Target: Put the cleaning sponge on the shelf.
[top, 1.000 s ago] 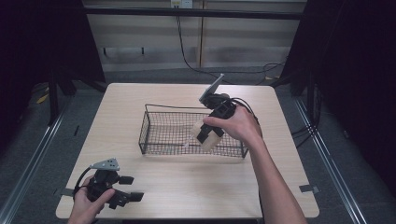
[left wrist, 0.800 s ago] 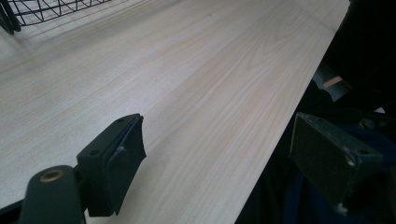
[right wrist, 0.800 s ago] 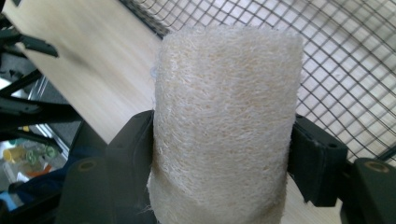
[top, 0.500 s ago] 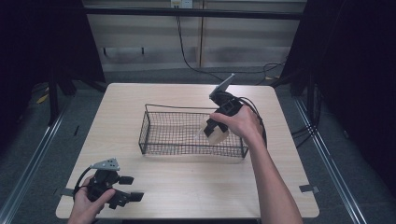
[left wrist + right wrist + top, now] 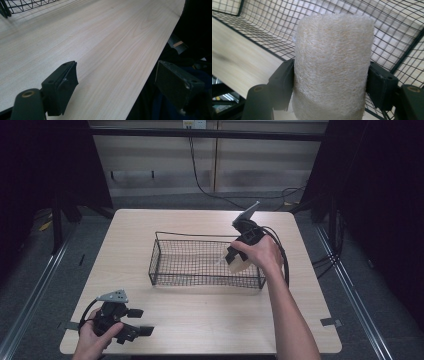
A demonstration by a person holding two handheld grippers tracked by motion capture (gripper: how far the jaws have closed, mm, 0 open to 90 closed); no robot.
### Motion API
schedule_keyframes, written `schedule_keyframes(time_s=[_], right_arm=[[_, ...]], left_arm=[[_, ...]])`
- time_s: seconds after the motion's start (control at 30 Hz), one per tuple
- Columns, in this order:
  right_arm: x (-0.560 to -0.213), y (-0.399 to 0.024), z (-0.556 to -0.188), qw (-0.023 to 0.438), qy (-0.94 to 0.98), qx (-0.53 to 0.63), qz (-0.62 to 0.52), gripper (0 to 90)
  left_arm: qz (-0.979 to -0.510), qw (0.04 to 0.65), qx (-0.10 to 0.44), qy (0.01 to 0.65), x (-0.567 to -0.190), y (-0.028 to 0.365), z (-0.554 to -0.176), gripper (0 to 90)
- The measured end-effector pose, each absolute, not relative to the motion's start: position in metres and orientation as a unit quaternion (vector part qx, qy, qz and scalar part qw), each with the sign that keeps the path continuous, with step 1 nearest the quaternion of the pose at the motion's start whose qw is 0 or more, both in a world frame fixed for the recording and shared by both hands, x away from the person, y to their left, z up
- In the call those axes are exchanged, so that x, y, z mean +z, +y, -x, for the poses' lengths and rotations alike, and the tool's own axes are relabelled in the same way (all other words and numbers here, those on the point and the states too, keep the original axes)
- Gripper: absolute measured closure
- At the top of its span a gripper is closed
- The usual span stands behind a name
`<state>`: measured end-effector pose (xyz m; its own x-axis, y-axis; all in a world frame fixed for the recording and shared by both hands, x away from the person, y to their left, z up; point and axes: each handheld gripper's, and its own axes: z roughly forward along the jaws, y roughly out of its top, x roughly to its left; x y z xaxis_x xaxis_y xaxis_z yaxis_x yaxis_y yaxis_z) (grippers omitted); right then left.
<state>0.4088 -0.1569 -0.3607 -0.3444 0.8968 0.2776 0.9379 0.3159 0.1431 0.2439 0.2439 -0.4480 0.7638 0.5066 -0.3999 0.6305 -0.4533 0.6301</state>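
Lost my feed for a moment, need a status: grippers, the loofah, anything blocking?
Right gripper shut on loofah, at the wire basket's right end. Left gripper open, empty, at the table's near-left edge. Nothing in the way.

A pale cream, coarse-fibred loofah cylinder is standing upright between the two black jaws of the right gripper, which are pressing against its sides. In the high view the loofah cylinder is hanging over the right end of a black rectangular wire-mesh basket, at about three o'clock from the basket's centre, near its front rim. The basket is sitting open-topped at the middle of the light wooden table, its long sides running from nine to three o'clock.
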Motion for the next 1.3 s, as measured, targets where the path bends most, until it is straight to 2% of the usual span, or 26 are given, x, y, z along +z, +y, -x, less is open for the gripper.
schedule_keyframes(time_s=[1.3], right_arm=[[-0.409,-0.187,-0.414,0.053,-0.744,-0.104,0.658,30.3]], left_arm=[[-0.850,0.401,-0.075,0.333,-0.448,0.244,-0.244,17.7]])
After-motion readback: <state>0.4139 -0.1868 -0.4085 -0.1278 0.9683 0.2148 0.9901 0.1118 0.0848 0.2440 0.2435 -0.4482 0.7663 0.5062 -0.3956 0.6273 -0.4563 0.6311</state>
